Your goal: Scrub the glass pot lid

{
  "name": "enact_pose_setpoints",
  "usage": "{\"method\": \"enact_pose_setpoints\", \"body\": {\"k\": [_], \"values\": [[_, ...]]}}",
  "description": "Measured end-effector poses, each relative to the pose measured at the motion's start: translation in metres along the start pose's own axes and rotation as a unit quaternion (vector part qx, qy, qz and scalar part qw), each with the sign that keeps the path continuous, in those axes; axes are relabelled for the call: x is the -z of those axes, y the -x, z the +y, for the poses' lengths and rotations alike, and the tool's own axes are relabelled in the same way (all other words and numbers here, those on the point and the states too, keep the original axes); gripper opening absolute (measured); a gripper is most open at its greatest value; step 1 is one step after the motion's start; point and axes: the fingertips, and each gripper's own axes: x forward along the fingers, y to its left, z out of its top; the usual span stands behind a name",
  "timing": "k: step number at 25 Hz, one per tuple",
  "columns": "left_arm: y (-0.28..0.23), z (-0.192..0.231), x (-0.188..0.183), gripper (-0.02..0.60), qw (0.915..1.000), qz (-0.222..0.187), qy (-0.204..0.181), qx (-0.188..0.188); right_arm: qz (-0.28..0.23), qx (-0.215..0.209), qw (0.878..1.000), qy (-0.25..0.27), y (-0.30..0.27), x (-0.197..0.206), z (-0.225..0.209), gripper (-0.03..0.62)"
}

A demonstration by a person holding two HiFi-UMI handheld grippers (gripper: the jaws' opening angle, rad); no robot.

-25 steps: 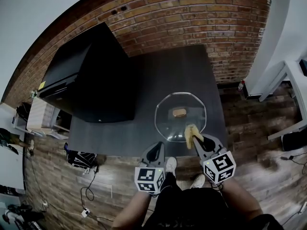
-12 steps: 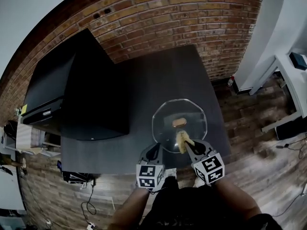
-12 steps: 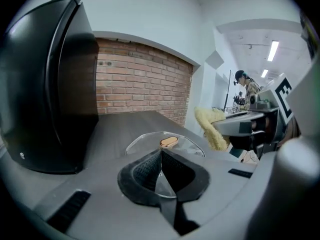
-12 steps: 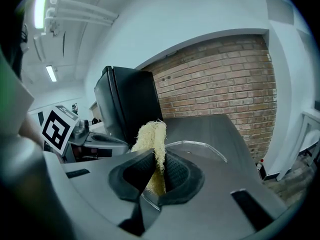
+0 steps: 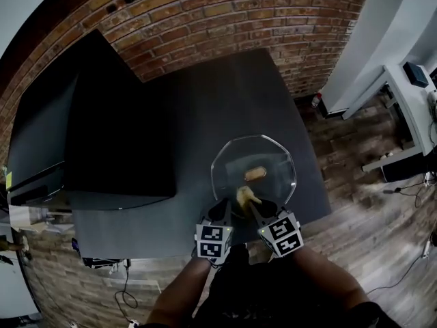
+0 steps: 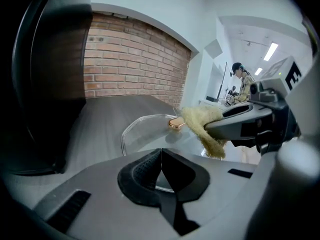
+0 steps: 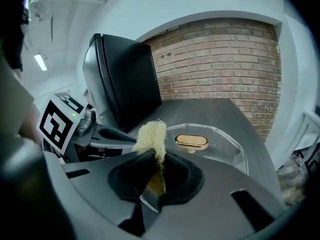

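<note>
The glass pot lid [image 5: 272,157] lies flat on the dark worktop [image 5: 205,101], close to the edge where the person stands, with its gold handle [image 5: 255,174] in the middle. I take this handle as my reference.

The right gripper [image 5: 249,206] is clenched on a yellow fibrous scrubbing pad [image 5: 243,196]. The pad sticks out past the jaw tips and sits over the glass on the person's side of the handle, a little to the left of it and near it, but not touching it. From the head view I cannot tell for sure if the fibres press on the glass or hang just above.

The left gripper [image 5: 222,212] is further from the handle, at the lid's near rim, on the left. Its jaws are closed together and I see nothing between them. Whether they touch the rim, I cannot say.

The handle's long axis runs across, left to right. So I judge that the pad must go forward and around the handle, not over it. The right gripper is the nearer one for this work.
</note>
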Motion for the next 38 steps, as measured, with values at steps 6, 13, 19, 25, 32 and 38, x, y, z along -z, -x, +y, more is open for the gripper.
{"method": "enact_pose_setpoints", "body": {"k": [6, 13, 19, 25, 32, 38], "values": [[-0.02, 0.013, 0.013, 0.035, 0.9996, 0.025, -0.002, 0.014, 0.048, 0.006, 0.999, -0.012, -0.03, 0.021, 0.002, 0.046], [-0.038, 0.015, 0.022, 0.035, 0.9985, 0.043, -0.014, 0.03, 0.079, 0.008, 0.997, -0.019, -0.051, 0.036, 0.005, 0.046], [-0.038, 0.015, 0.023, 0.035, 0.9984, 0.039, -0.023, 0.034, 0.104, 0.012, 0.994, -0.016, -0.061, 0.044, 0.005, 0.048], [-0.038, 0.015, 0.023, 0.035, 0.9981, 0.045, -0.022, 0.035, 0.116, 0.01, 0.993, -0.018, -0.062, 0.047, 0.002, 0.048], [-0.038, 0.015, 0.024, 0.035, 0.998, 0.051, -0.019, 0.033, 0.115, 0.017, 0.993, -0.032, -0.054, 0.047, -0.012, 0.048], [-0.039, 0.018, 0.023, 0.035, 0.9984, 0.049, -0.016, 0.024, 0.112, 0.035, 0.992, -0.047, -0.042, 0.05, -0.033, 0.048]]}}
